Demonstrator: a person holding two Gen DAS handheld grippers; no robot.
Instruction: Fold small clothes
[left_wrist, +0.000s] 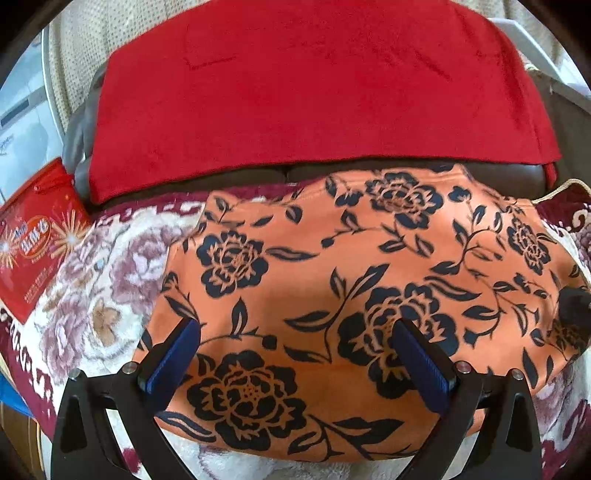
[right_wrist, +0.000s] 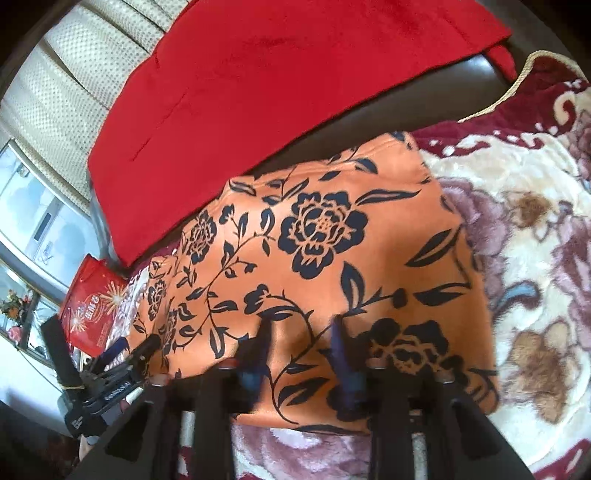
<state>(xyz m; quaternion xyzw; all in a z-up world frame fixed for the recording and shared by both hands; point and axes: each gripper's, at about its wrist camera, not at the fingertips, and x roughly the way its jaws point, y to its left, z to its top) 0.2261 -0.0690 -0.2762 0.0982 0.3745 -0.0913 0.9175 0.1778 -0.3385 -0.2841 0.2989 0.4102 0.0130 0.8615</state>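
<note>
An orange cloth with black flowers (left_wrist: 332, 280) lies folded and flat on a floral blanket (left_wrist: 92, 280). My left gripper (left_wrist: 295, 332) is open, its blue pads wide apart above the cloth's near part, holding nothing. The cloth also shows in the right wrist view (right_wrist: 332, 266). My right gripper (right_wrist: 301, 325) hovers over the cloth's near edge, its jaws partly apart and blurred, with nothing seen between them. The left gripper (right_wrist: 122, 354) shows at the left edge of that view. A dark part of the right gripper (left_wrist: 574, 299) shows at the right edge of the left wrist view.
A red cloth (left_wrist: 303, 99) drapes over the brown backrest behind. A red printed bag (left_wrist: 33, 236) lies at the left, also in the right wrist view (right_wrist: 92, 306). The floral blanket (right_wrist: 524, 258) spreads to the right. A beige curtain (right_wrist: 74, 74) hangs behind.
</note>
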